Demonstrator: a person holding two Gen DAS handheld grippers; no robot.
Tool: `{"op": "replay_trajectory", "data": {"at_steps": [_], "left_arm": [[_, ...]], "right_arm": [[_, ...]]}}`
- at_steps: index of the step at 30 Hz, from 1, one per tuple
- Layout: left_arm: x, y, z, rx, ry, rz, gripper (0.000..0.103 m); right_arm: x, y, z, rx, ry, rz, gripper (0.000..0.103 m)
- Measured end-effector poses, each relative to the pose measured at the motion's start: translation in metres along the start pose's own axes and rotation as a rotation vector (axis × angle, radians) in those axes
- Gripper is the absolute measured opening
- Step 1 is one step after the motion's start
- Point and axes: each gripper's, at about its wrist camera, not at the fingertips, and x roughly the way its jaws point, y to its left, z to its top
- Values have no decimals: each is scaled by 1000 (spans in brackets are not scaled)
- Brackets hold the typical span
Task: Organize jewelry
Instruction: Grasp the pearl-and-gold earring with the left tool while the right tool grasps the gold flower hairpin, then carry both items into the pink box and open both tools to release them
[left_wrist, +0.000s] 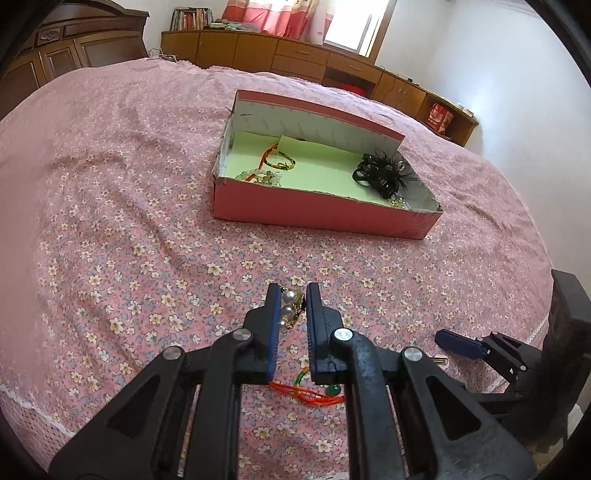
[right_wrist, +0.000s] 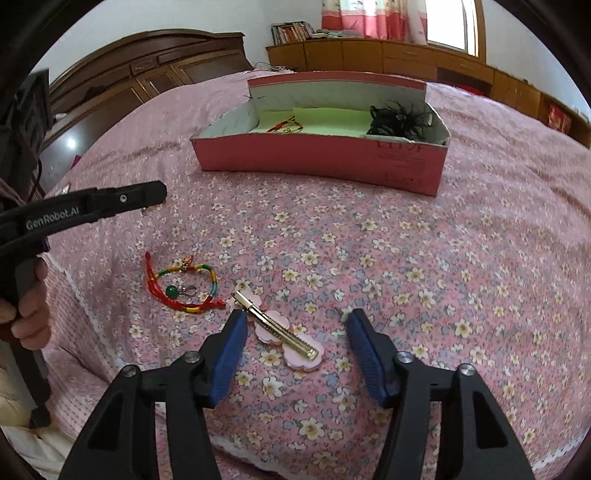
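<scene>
A bedroom held the work: a bed (left_wrist: 110, 192) under a pink flowered spread, wooden cabinets along the far wall. One open pink box (left_wrist: 317, 210) sat mid-bed, lined in green, and in it lay one black feathery hairpiece (left_wrist: 384, 173), one red-green cord bracelet (left_wrist: 280, 158) and one string of pale beads (left_wrist: 258, 177).

Still out on the spread near the bed's edge were two pieces. One was a braided cord bracelet (right_wrist: 184, 284) with a green bead, soft and limp, probably best pinched across the cord. The other was a flower hair clip (right_wrist: 280, 332), stiff, thin and flat, likely slippery on its metal bar, so a grip across its width looked safest.

The left gripper (left_wrist: 290, 306) was clenched on a small pearl ornament (left_wrist: 290, 308), light and apt to swing. The right gripper (right_wrist: 295, 332) stood released, jaws spread to either side of the clip.
</scene>
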Motion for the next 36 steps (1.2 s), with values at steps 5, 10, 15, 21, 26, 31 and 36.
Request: {"op": "replay_trajectory", "data": {"at_steps": [5,10,15,21,26,31,36], "left_arm": [[-1,-1,-1,1,-4,0,5],[0,-3,-2,5,-1,-2,5],[0,-5,-1,11,-5,-4,5],[-4,-9,1,17,-20,-7,5],[-10,-12,5,27,-46,-5,5],[-14,-21,13,54,-79,-4,5],[-16,-28,22,77,-116,-8,5]], "right_arm": [[1,-4,1,4,-7,-7,36],[-4,-10,-1,33,-30,37,21],[-8,-15,-2,69,-53,73,20],[-18,-20,1,107,-98,93,20],[-31,-21,7,119,-153,91,20],[-38,-22,18,128,-202,82,20],[-42,-22,31,131,-243,84,20]]}}
